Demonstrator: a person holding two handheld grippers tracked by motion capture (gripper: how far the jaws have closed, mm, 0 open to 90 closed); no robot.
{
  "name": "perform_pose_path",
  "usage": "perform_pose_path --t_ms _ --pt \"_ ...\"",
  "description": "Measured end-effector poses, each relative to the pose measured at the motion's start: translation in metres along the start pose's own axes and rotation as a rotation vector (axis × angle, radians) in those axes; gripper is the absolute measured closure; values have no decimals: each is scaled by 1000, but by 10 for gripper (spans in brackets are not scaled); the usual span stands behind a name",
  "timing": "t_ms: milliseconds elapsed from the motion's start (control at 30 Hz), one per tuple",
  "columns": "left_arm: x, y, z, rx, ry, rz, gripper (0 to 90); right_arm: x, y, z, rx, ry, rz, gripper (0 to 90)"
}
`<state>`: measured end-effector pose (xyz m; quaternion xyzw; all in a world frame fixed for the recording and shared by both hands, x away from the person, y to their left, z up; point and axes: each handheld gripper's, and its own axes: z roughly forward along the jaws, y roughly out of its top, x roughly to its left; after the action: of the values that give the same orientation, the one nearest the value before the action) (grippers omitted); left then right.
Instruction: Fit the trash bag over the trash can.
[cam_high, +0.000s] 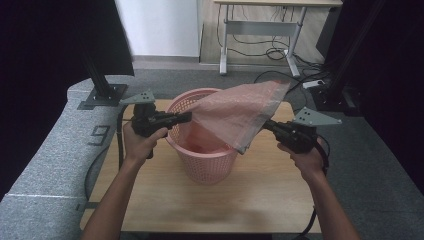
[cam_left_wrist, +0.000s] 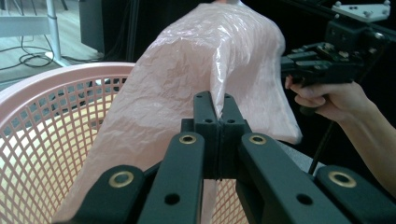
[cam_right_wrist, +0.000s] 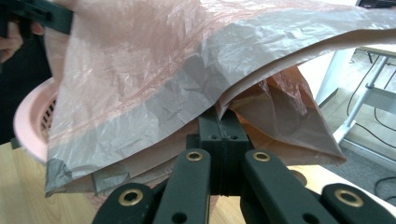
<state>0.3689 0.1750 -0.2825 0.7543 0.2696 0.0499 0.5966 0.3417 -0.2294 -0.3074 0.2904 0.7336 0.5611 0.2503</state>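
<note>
1. The bag (cam_high: 240, 112) hangs stretched above the basket (cam_high: 202, 150) at the centre of the high view, one end dipping into the basket's mouth, the far corner lifted toward the upper right.
2. The left gripper (cam_high: 186, 116), left of centre, has its jaws pressed together on a fold of the bag's edge; in the left gripper view the film runs straight into the closed pads.
3. The right gripper (cam_high: 267, 125), right of centre, likewise pinches the bag at its grey band (cam_right_wrist: 154, 112), jaws tight.
4. To line the basket well, I judge both grips should hold firm, spread the mouth apart, then lower it evenly so the rim (cam_high: 176, 107) can take the edge.
5. Pulling too hard risks tearing the thin film or tipping the basket on the table (cam_high: 210, 205).
</note>
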Motion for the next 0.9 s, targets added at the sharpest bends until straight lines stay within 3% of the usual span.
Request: perform_pose_path --t_ms 167,433,633,700,800,900 --pt "1 3 0 20 -11 3 891 -9 7 6 8 -22 14 899" --pt "7 1 0 28 -9 -17 892 -19 12 14 18 -20 27 899" --pt "13 -4 0 54 -19 -34 890 -19 3 15 21 7 33 899" --pt "14 -7 -2 55 20 -38 859 -20 -1 16 25 3 44 899" --pt "19 -11 -9 36 18 -63 832 -27 -12 13 33 -12 75 898" --pt "23 -15 -10 50 4 -72 879 -35 -24 11 34 -16 115 898"
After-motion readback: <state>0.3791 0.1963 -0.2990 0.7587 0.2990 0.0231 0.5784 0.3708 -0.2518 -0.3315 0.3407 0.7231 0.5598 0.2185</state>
